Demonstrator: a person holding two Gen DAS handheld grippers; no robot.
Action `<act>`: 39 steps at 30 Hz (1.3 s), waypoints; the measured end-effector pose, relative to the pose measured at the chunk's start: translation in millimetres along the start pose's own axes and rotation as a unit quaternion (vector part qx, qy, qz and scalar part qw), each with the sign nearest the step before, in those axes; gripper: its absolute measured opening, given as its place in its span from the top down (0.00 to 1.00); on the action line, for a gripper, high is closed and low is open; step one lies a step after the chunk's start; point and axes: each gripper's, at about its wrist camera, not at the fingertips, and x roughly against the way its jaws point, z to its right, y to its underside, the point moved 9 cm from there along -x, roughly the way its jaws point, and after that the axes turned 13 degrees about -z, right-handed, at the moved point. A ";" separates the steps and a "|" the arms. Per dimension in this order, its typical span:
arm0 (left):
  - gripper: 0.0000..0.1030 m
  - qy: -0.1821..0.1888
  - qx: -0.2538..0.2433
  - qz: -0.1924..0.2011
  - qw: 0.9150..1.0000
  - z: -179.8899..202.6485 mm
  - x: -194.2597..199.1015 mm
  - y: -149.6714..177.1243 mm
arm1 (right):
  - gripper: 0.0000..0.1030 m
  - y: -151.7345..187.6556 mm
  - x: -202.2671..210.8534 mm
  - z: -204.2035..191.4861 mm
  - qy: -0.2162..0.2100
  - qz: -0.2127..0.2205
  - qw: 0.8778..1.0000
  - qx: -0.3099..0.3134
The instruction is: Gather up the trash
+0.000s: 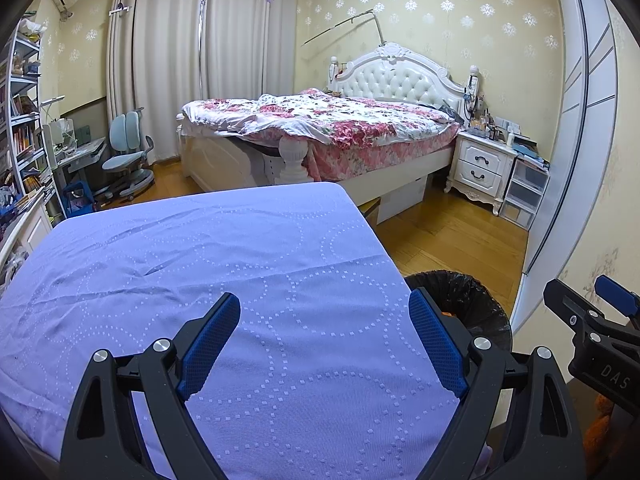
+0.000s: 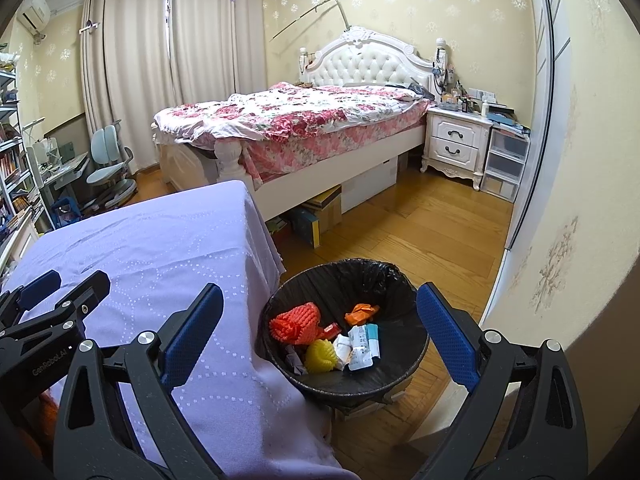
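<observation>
A black-lined trash bin [image 2: 400,280] stands on the wood floor right of the purple-clothed table [image 2: 152,248]. It holds an orange foam net [image 2: 294,322], a yellow foam net [image 2: 320,356], an orange wrapper [image 2: 362,312], white and teal packets [image 2: 362,342] and paper scraps. My right gripper [image 2: 320,300] is open and empty above the bin's near side. My left gripper [image 1: 324,308] is open and empty over the table cloth [image 1: 200,248]. The bin's rim [image 1: 472,292] shows right of the left gripper. The right gripper [image 1: 592,312] shows at the far right of the left wrist view.
A bed [image 2: 304,120] with a floral quilt stands behind, boxes [image 2: 320,216] under it. A white nightstand [image 2: 456,140] and plastic drawers [image 2: 504,164] sit by the right wall. A blue desk chair [image 2: 108,160], desk and bookshelves [image 1: 24,128] are at the left.
</observation>
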 end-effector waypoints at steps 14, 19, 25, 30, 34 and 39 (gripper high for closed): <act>0.16 0.000 0.001 -0.001 1.000 0.4 0.0 -0.5 | 0.08 0.1 -1.2 -0.3 0.000 -0.001 1.000 0.000; 0.16 0.000 0.000 -0.001 1.000 0.7 0.3 -0.5 | 0.08 1.2 -0.2 -0.5 0.000 -0.001 1.000 0.000; 0.16 0.001 0.000 0.000 1.000 0.6 0.7 -1.1 | 0.08 0.7 -1.0 -0.3 0.000 -0.002 1.000 0.000; 0.16 0.000 0.000 -0.001 1.000 0.5 0.1 -2.0 | 0.08 0.3 -1.1 -0.3 0.000 -0.002 1.000 0.000; 0.16 0.001 0.002 -0.001 1.000 0.4 0.3 -2.2 | 0.08 0.2 -1.0 -0.4 0.001 -0.002 1.000 0.000; 0.16 0.002 0.005 -0.003 1.000 3.2 -0.3 5.8 | 0.08 0.2 -0.1 -0.7 0.000 -0.001 1.000 0.001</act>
